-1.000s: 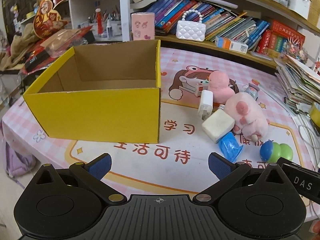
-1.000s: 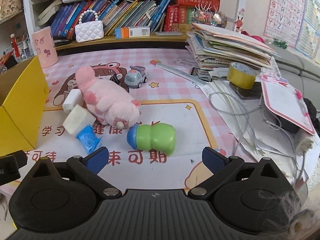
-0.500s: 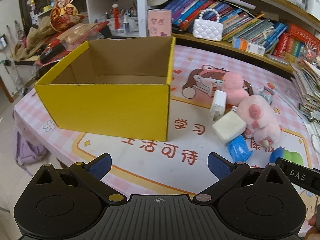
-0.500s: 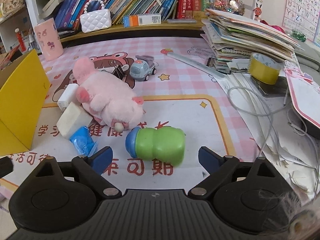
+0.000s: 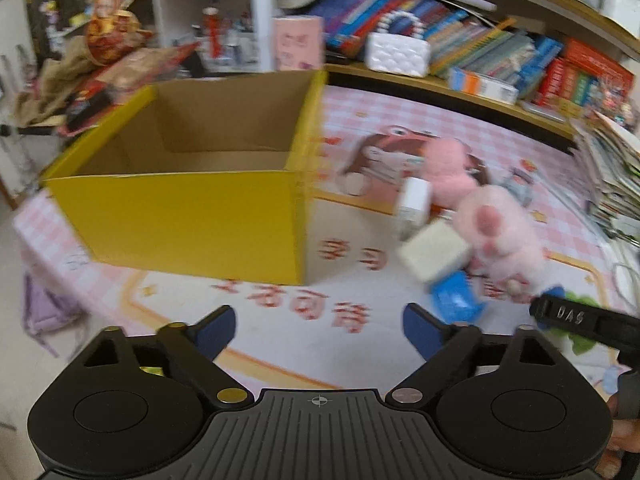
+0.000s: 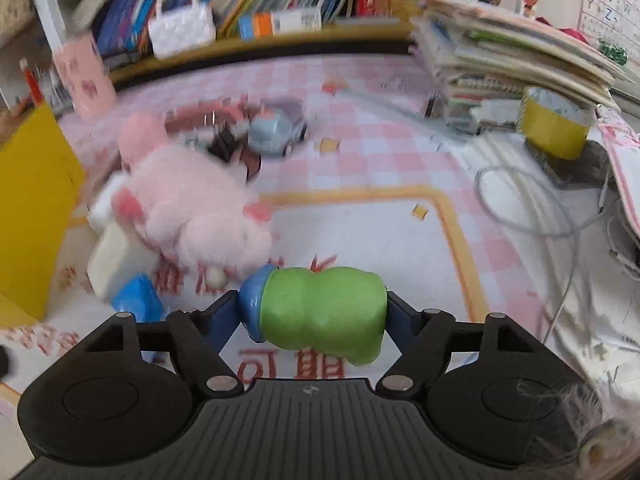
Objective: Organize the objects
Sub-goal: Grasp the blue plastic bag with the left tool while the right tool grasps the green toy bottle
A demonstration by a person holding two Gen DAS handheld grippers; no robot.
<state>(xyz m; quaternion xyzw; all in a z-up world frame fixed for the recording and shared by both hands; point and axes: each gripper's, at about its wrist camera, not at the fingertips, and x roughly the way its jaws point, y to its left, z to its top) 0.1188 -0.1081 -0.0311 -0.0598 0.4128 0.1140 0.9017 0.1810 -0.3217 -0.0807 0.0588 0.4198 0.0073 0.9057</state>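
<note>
An open, empty yellow cardboard box (image 5: pixel 188 208) stands on the pink mat at the left. Beside it lie a pink plush pig (image 5: pixel 496 232), a white block (image 5: pixel 434 252), a white charger (image 5: pixel 414 200) and a blue packet (image 5: pixel 456 300). My left gripper (image 5: pixel 318 328) is open and empty, low in front of the box. My right gripper (image 6: pixel 314 314) has its fingers against both ends of a green bottle with a blue cap (image 6: pixel 320 316), which lies on its side. The plush pig (image 6: pixel 196 212) sits just beyond it.
A grey toy car (image 6: pixel 276 132) and black clips lie behind the pig. Stacked papers (image 6: pixel 508 52), a yellow tape roll (image 6: pixel 554 122) and white cables (image 6: pixel 532 208) crowd the right side. A bookshelf with a white purse (image 5: pixel 398 54) and a pink cup (image 5: pixel 298 42) runs along the back.
My right gripper has moved forward and its fingers have closed in on the green bottle. The left gripper has drifted a little, staying open.
</note>
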